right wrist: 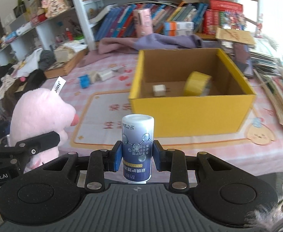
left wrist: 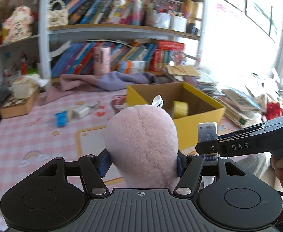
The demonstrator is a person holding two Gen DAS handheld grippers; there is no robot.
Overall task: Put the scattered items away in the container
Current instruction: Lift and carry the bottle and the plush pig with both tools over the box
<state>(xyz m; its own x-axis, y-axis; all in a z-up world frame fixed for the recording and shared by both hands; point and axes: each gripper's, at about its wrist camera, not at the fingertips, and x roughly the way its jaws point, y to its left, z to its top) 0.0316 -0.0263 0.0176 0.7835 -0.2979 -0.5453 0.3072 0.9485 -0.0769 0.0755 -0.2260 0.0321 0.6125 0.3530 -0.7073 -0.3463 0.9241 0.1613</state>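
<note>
My left gripper (left wrist: 143, 162) is shut on a pink plush toy (left wrist: 141, 145), which also shows at the left of the right wrist view (right wrist: 40, 114). My right gripper (right wrist: 137, 157) is shut on a blue and white bottle (right wrist: 137, 145), held upside down; it also shows in the left wrist view (left wrist: 208, 133). The yellow cardboard box (right wrist: 191, 114) stands open just ahead, holding a yellow tape roll (right wrist: 197, 84) and a white charger cube (right wrist: 158, 90). Both grippers are in front of the box, above the table.
On the pink checked tablecloth (right wrist: 106, 106) behind lie a small blue item (right wrist: 84, 81) and white items (right wrist: 104, 75). A purple cloth (right wrist: 151, 40) lies at the back, below the bookshelves (right wrist: 160, 19). A wooden tray (right wrist: 67, 63) is at the left, stacked papers (right wrist: 276, 77) at the right.
</note>
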